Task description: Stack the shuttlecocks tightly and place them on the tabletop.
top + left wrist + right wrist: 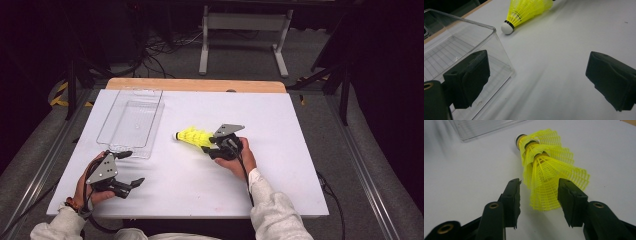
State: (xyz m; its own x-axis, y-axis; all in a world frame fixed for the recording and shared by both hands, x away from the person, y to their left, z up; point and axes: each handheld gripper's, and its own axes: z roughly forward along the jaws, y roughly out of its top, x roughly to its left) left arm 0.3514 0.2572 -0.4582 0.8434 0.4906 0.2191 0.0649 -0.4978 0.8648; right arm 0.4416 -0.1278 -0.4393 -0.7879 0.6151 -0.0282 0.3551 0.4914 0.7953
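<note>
A nested stack of yellow shuttlecocks [194,136] [524,12] [549,175] lies on its side on the white table top [290,170], white cork tip pointing left toward a clear plastic tray [159,107] [499,47] [481,127]. My right gripper [207,145] [539,192] stands open around the wide skirt end; the left jaw is apart from the mesh, the right jaw lies close beside it. My left gripper [134,167] [536,72] is wide open with nothing between its jaws, just off the tray's near corner.
The tray lies at the table's left, its long side running away from me. A wooden strip [195,85] edges the far side. Beyond it stand a grey metal frame [245,22] and floor cables. Bare white surface stretches to the right.
</note>
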